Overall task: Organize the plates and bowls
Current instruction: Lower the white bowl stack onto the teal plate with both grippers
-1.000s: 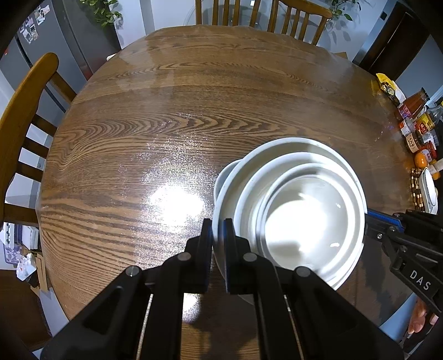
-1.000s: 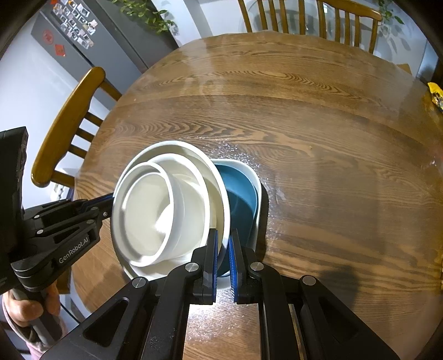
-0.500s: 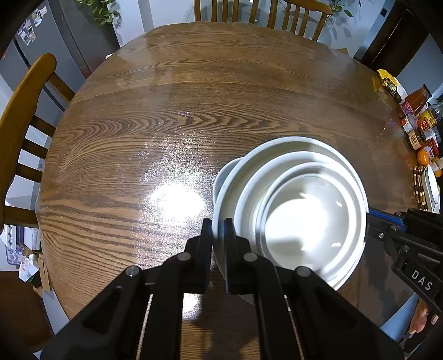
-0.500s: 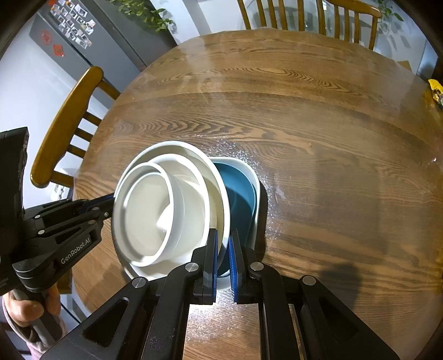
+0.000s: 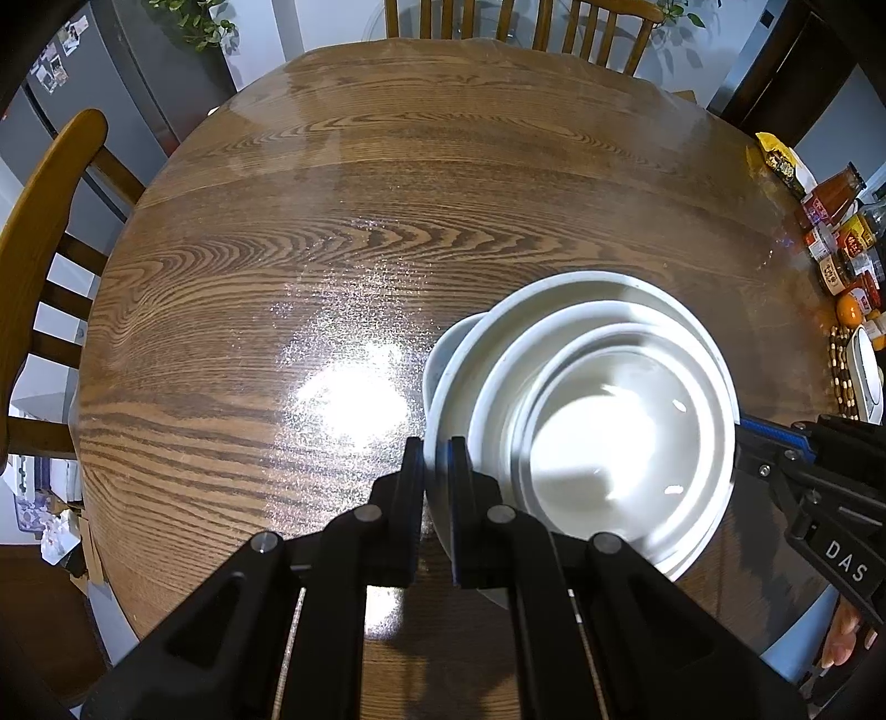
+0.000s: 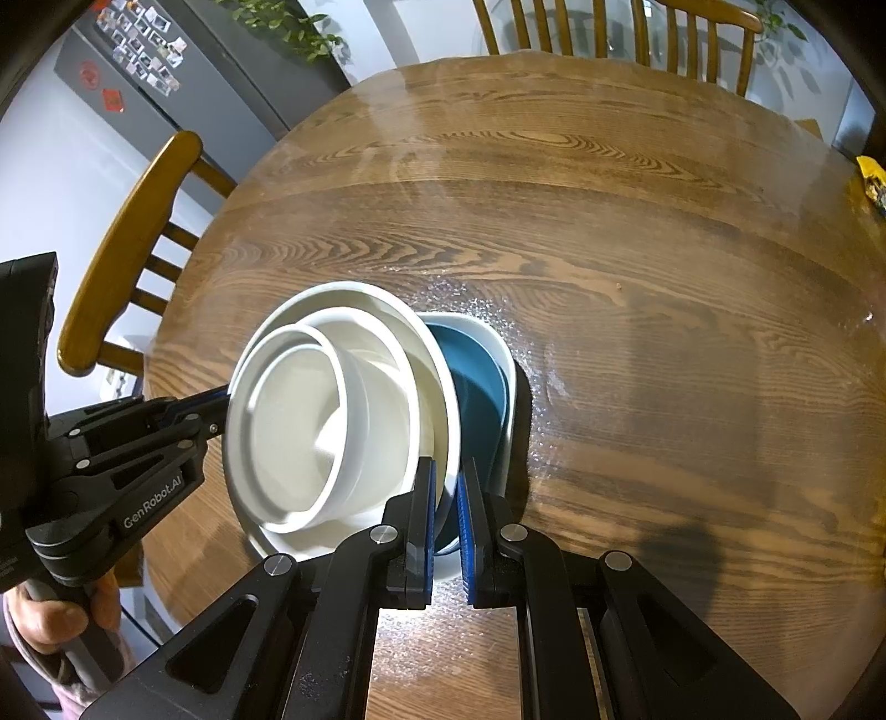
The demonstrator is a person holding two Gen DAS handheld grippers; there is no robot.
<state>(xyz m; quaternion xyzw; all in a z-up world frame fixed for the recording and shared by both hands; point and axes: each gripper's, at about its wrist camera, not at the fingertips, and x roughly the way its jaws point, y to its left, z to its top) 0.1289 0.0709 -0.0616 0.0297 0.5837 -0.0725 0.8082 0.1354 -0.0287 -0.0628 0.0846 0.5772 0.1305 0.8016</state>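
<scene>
Three white bowls sit nested: a large white bowl (image 5: 581, 282) (image 6: 354, 293), a middle one (image 5: 498, 399) and the smallest (image 5: 620, 443) (image 6: 299, 426). My left gripper (image 5: 437, 459) is shut on the large bowl's near rim. My right gripper (image 6: 447, 487) is shut on the opposite rim and shows at the right in the left wrist view (image 5: 775, 443). My left gripper also appears at the left in the right wrist view (image 6: 205, 410). Under the stack's right side lies a blue-lined bowl (image 6: 476, 382) (image 5: 443, 354) on the round wooden table (image 5: 332, 221). Whether the stack rests in it I cannot tell.
Sauce bottles and jars (image 5: 841, 243) crowd the table's right edge beside a yellow packet (image 5: 781, 158). Wooden chairs stand at the left (image 5: 39, 210) and far side (image 5: 498, 22). A grey fridge (image 6: 183, 72) is behind. A hand (image 6: 50, 615) grips the left gripper's handle.
</scene>
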